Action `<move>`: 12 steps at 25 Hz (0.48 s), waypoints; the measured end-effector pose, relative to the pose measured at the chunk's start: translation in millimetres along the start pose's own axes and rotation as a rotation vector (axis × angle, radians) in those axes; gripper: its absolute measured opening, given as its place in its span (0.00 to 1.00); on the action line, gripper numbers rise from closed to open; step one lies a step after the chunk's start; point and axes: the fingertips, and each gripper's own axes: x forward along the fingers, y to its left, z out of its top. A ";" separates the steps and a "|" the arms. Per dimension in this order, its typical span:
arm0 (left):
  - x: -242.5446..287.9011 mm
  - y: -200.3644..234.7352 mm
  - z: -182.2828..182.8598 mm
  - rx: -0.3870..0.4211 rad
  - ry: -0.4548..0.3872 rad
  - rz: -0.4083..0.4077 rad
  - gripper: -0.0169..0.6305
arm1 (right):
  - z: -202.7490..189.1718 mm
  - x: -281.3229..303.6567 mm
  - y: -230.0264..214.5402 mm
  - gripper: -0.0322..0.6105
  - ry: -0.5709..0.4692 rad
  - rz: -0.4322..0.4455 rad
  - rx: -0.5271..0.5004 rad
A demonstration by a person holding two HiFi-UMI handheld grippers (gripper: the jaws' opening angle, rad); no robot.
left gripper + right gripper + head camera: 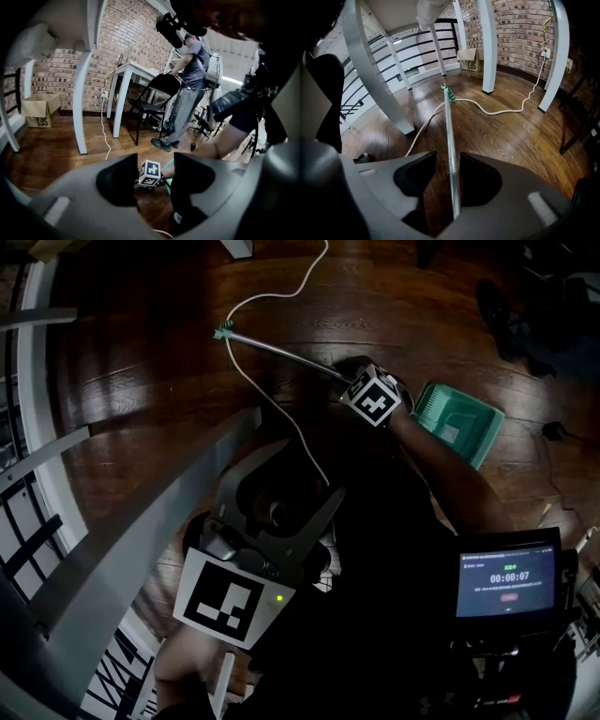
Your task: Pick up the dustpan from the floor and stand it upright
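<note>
Left gripper hangs empty, jaws wide; right gripper has its spread jaws astride the silver metal handle of the green plastic dustpan on the wooden floor.

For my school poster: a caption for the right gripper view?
Open right gripper straddling the dustpan handle over the wood floor.

A brick wall backs the room. At its foot, off to one side, sits a cardboard box. A white cord drops from an outlet on that wall and snakes out across the wooden floor. Just out from the wall stand a white table, a black folding chair and a person.
</note>
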 end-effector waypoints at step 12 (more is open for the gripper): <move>12.5 18.0 -14.5 0.031 -0.045 0.035 0.40 | 10.1 51.0 -6.4 0.31 -0.003 0.032 -0.057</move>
